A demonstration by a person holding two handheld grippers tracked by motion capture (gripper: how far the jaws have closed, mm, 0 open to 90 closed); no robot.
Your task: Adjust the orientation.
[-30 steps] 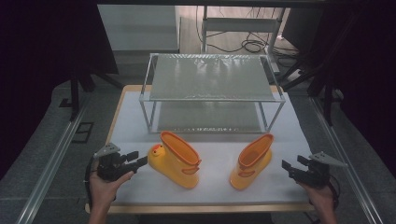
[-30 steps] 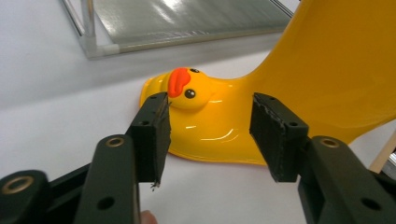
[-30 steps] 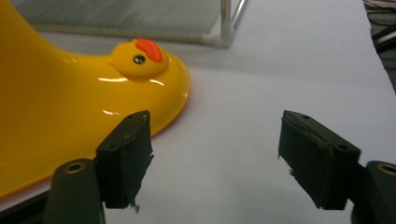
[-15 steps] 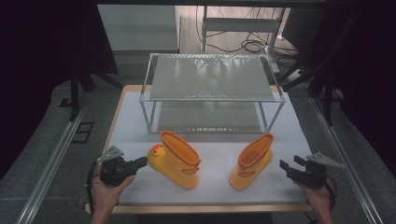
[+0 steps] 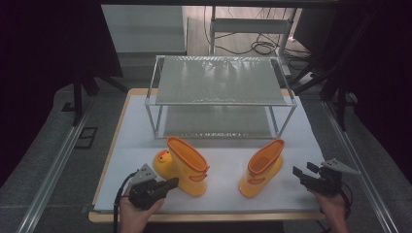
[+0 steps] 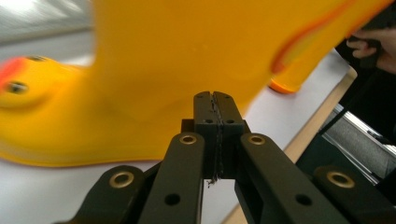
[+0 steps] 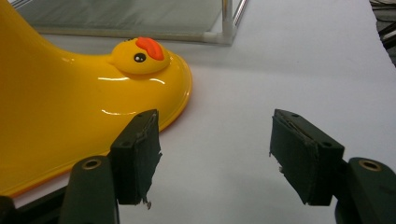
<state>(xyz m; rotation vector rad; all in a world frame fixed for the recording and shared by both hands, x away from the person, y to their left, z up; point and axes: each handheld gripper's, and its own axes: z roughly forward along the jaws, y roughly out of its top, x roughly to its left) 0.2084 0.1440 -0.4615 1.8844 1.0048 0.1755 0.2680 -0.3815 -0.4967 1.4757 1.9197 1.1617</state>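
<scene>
Left tool (image 5: 167, 184) clenched beside left boot (image 5: 182, 162); right tool (image 5: 302, 174) released; rack (image 5: 221, 82) behind.

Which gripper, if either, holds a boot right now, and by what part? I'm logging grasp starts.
Neither. The left gripper is shut on nothing, close beside the left boot. The right gripper is open on bare table, beside the right boot.

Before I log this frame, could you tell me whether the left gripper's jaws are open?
No: in the left gripper view the left gripper has its two black jaws pressed together with no gap, right in front of the yellow boot.
</scene>
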